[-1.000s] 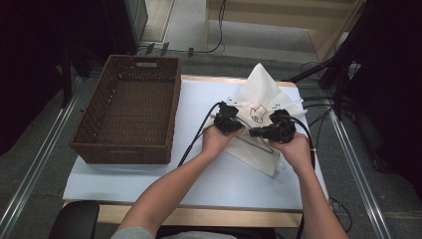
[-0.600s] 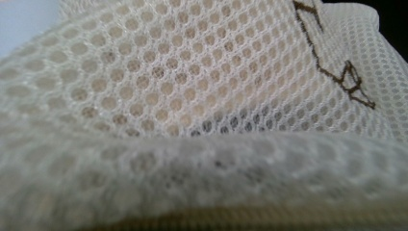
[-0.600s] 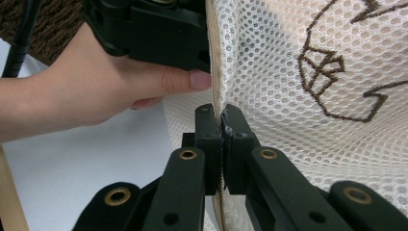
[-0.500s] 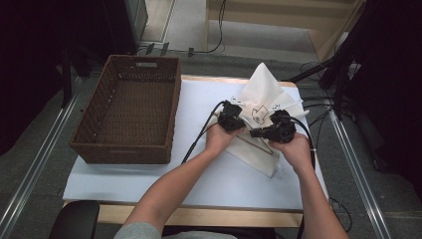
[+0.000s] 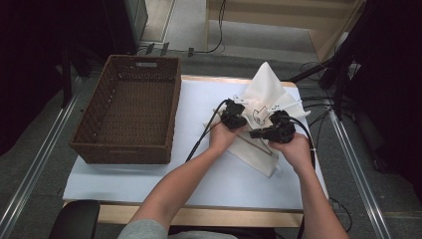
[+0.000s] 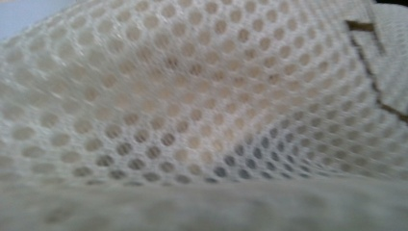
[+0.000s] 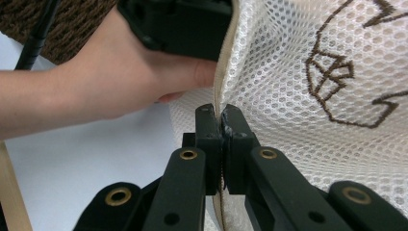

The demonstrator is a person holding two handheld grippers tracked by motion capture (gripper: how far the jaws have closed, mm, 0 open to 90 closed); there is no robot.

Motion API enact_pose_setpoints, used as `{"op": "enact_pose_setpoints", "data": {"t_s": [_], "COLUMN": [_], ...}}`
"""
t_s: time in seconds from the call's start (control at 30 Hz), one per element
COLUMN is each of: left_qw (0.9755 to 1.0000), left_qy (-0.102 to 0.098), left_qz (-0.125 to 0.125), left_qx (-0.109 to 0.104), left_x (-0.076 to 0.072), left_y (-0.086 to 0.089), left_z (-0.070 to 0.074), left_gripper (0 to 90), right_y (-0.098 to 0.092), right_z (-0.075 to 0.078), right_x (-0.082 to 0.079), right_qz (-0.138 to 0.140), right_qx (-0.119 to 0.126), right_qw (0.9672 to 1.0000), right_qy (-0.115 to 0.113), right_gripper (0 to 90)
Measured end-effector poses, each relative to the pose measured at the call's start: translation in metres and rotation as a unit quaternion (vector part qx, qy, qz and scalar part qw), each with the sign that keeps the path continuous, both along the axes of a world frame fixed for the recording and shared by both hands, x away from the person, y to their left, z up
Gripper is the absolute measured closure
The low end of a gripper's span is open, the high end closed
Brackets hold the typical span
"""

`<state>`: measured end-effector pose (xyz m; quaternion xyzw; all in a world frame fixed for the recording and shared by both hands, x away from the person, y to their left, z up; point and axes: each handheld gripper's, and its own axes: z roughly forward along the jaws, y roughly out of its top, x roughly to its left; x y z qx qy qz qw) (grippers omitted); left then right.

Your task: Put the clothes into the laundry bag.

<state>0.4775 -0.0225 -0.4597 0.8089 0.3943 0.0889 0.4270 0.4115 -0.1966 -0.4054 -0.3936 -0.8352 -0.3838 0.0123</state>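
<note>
We held the mesh bag [image 5: 259, 124] on the table's [image 5: 149, 174] right side. Both tongs, left [image 5: 234, 118] and right [image 5: 260, 133], pinched its edge side by side, so the bag hung between them, basket [image 5: 129, 114] off left.

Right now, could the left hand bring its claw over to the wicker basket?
Probably yes. The table between the left claw and the wicker basket looks bare. But that claw is shut on the mesh bag, as is the right claw, so the bag would pull.
</note>
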Motion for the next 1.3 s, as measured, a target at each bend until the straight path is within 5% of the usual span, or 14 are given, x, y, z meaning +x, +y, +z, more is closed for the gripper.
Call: {"op": "enact_pose_setpoints", "data": {"t_s": [0.13,0.27,0.7,0.97,1.17,1.3], "left_qw": [0.9992,0.9991,0.9988,0.9986,0.9968,0.9974], "left_qy": [-0.003,0.034,0.009,0.036,0.032,0.034], "left_qz": [-0.016,-0.023,-0.046,-0.036,-0.051,-0.037], "left_qx": [0.037,-0.006,0.011,0.015,0.054,0.051], "left_x": [0.001,0.001,-0.027,-0.035,-0.036,-0.026], "left_y": [-0.001,0.012,0.057,0.076,0.062,0.051], "left_z": [0.003,0.010,0.028,0.010,-0.008,-0.010], "left_gripper": [90.0,86.7,78.8,81.8,83.3,83.8], "right_y": [-0.001,-0.002,-0.002,-0.001,0.000,0.000], "right_z": [-0.004,-0.002,0.000,0.001,0.001,0.001], "right_x": [0.001,0.001,-0.001,-0.001,-0.001,-0.001], "right_qz": [0.001,-0.003,-0.005,-0.003,-0.002,-0.003], "right_qx": [-0.002,0.001,-0.002,-0.002,-0.002,-0.003], "right_qw": [1.0000,1.0000,1.0000,1.0000,1.0000,1.0000], "right_qy": [0.004,-0.001,-0.003,-0.008,-0.007,-0.003], "right_gripper": [88.8,88.7,88.7,88.6,88.6,88.7]}}
